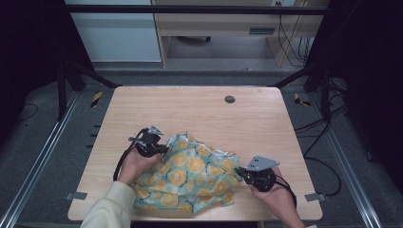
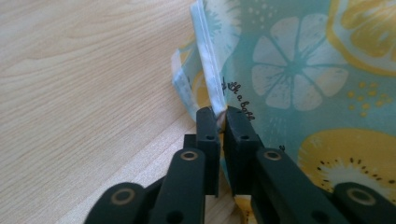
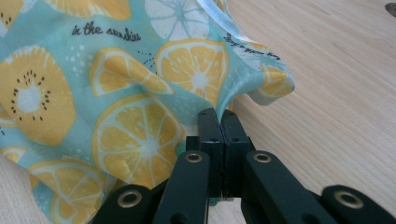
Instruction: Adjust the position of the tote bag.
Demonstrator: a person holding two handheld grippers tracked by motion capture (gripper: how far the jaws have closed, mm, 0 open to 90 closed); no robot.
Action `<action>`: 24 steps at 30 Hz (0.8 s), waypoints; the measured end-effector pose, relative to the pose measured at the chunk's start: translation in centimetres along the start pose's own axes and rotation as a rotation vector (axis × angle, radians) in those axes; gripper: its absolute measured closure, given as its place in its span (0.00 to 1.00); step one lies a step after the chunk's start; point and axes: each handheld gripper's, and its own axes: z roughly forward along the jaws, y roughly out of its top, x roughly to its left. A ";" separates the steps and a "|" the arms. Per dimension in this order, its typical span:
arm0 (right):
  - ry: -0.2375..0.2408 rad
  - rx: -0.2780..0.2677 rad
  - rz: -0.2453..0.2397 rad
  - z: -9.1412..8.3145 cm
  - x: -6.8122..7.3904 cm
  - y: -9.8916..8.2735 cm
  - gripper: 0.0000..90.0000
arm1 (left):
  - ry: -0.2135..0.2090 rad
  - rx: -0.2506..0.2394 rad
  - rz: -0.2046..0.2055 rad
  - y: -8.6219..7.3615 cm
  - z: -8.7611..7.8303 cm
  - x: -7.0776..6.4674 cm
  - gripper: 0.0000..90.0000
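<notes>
Cloth (image 1: 190, 178) printed with yellow citrus slices on pale teal lies rumpled on the near half of my wooden table (image 1: 199, 114), between my two hands. On the left, my left gripper (image 1: 164, 148) sits at the cloth's far left corner; in the left gripper view its jaws are clamped on the white-stitched hem (image 2: 212, 79), which rises folded from between them, with bare table wood to the left. The cloth spreads in loose folds across the middle, its near edge close to the table's front edge. On the right, my right gripper (image 1: 241, 171) meets the cloth's right edge; in the right gripper view its jaws are pressed together on a pinch of the fabric (image 3: 140, 107), just below a lemon slice, with bare wood beyond to the right.
</notes>
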 end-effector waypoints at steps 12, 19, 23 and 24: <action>-0.077 -0.107 0.030 -1.8 -0.8 1.1 1.00 | 0.102 -0.129 0.014 -0.3 -5.5 -0.2 1.00; -0.135 -0.184 0.022 -3.6 -0.9 2.1 1.00 | 0.178 -0.232 0.010 -0.7 -9.5 -0.3 1.00; -0.151 -0.218 0.019 -4.5 -0.9 2.5 1.00 | 0.192 -0.296 0.004 -0.8 -11.6 -0.6 1.00; -0.152 -0.227 0.016 -4.8 -0.8 2.7 1.00 | 0.197 -0.310 0.008 -0.8 -12.1 -0.8 1.00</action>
